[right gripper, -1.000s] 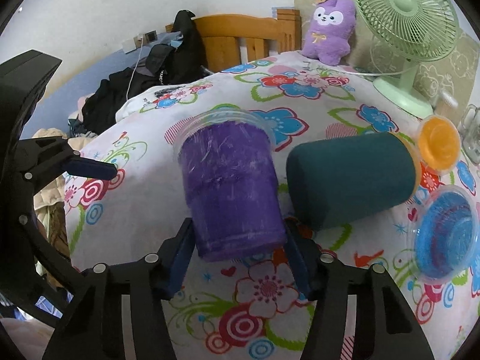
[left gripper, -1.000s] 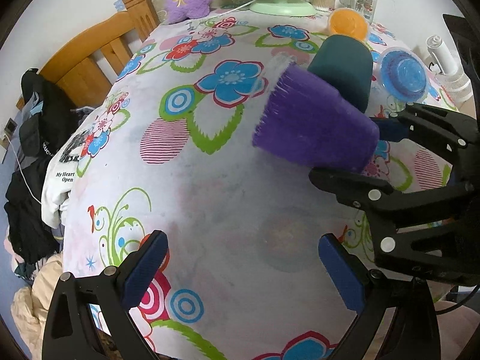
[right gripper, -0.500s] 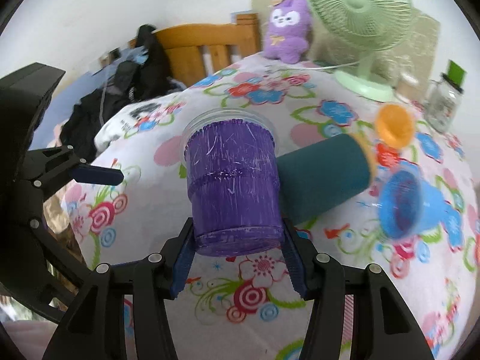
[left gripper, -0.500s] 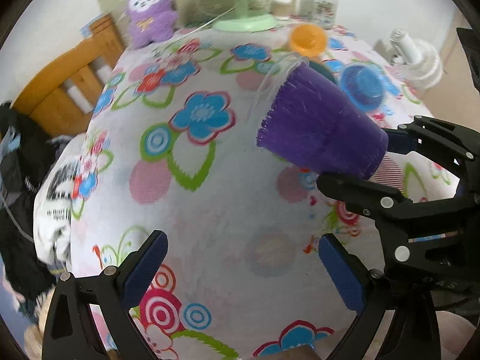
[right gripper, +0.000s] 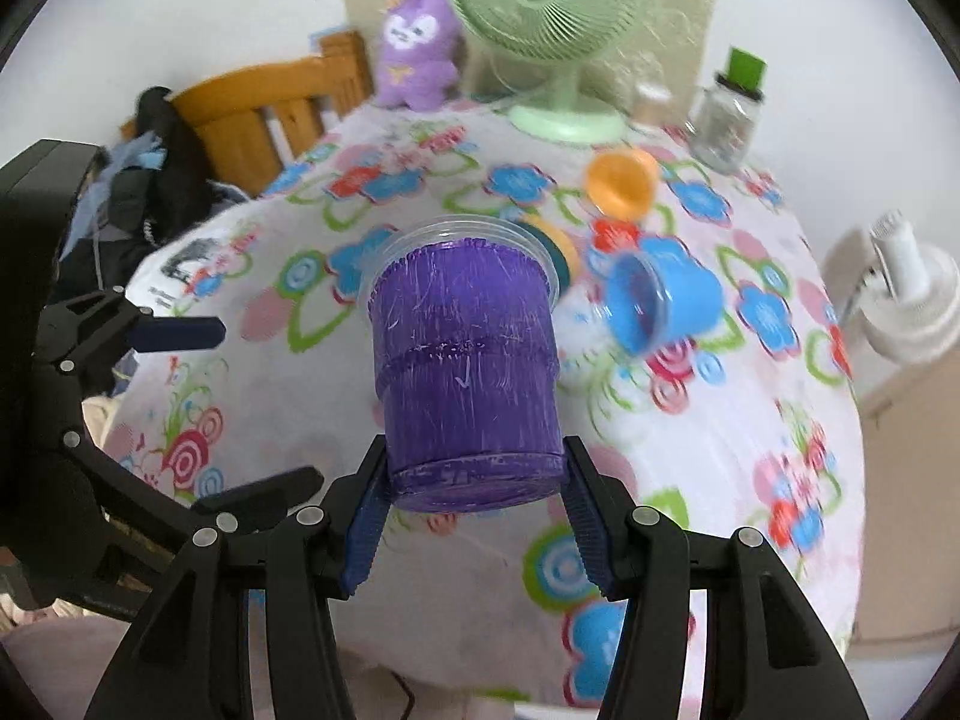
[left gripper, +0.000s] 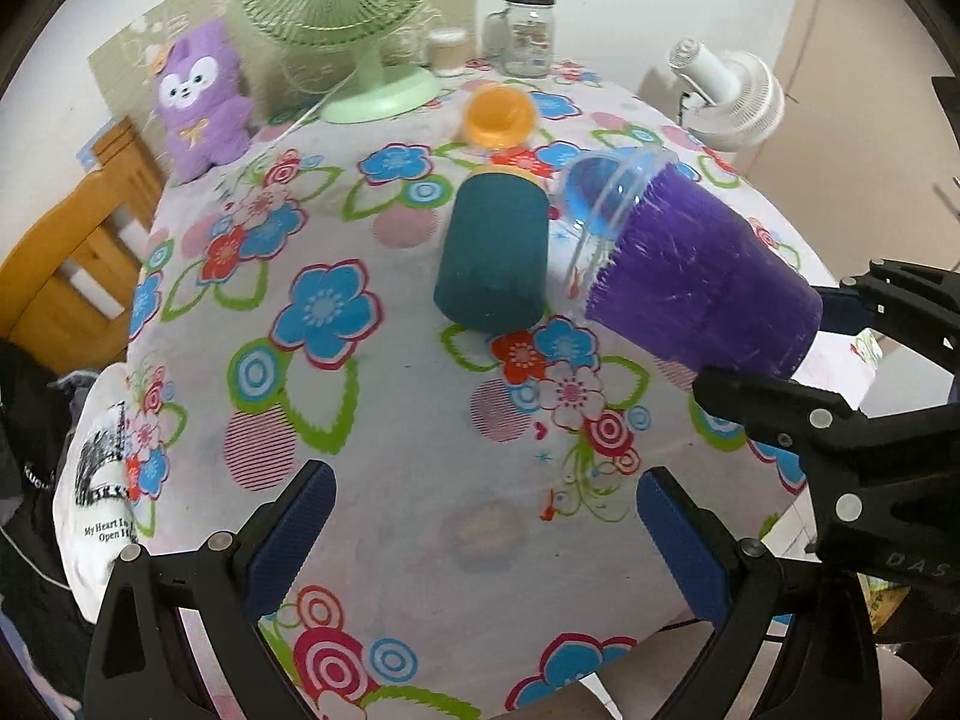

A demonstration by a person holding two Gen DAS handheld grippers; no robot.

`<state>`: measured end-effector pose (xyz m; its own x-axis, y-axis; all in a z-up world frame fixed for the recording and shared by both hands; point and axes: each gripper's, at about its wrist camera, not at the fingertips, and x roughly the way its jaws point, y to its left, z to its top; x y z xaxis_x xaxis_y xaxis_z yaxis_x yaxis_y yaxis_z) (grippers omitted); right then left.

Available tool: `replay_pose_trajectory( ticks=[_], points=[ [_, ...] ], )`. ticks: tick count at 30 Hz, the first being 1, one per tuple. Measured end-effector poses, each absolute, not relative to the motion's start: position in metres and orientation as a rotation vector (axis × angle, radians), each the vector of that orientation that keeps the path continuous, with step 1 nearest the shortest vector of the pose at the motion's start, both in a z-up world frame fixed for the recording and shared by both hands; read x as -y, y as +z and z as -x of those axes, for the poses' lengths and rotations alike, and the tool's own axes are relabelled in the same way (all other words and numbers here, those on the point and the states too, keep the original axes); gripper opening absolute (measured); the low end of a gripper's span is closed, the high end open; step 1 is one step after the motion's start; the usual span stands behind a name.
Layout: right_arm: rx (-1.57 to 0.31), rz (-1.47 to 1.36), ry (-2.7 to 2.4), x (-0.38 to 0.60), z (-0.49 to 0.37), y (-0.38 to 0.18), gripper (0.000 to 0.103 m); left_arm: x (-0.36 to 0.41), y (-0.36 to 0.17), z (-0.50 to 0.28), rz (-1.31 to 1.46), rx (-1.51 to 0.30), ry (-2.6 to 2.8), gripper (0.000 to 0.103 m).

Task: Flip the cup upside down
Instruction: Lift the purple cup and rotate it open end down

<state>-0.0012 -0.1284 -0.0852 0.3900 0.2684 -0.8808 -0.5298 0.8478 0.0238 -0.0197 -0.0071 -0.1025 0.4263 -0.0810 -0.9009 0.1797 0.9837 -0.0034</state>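
Purple plastic, scratched and clear at the rim, made up the cup [right gripper: 465, 369], which hung in the air above the floral cloth [left gripper: 384, 420], pinched near its base between the pads of the right gripper [right gripper: 474, 516]. The left gripper [left gripper: 480, 534] hovered low over the cloth with its fingers spread wide and nothing between them.

The cup's long axis ran roughly along the right gripper's fingers, base toward the gripper and open rim pointing away and a little upward. From the left wrist view it lay close to horizontal, mouth toward the far side of the table. So the flip looked about half made: the rim had yet to point down.

The hold was low on a tapered, slick wall, so a slip seemed the main risk; as the wrist rolls further, the cup could slide out of the pads or pivot between them and land on its side. A teal cup [left gripper: 495, 255] lay on its side just beside it on the cloth, with a blue cup [right gripper: 663, 300] also tipped over and an orange one [left gripper: 501, 114] farther back. Setting the rim down among them without care could knock one rolling.
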Motion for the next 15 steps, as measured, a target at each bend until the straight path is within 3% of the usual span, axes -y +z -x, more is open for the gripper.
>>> replay_pose_trajectory(
  ticks=[15],
  points=[
    [-1.352, 0.395, 0.465, 0.133, -0.026, -0.103, 0.057, 0.010, -0.123, 0.009, 0.009, -1.164, -0.096, 0.102]
  ],
)
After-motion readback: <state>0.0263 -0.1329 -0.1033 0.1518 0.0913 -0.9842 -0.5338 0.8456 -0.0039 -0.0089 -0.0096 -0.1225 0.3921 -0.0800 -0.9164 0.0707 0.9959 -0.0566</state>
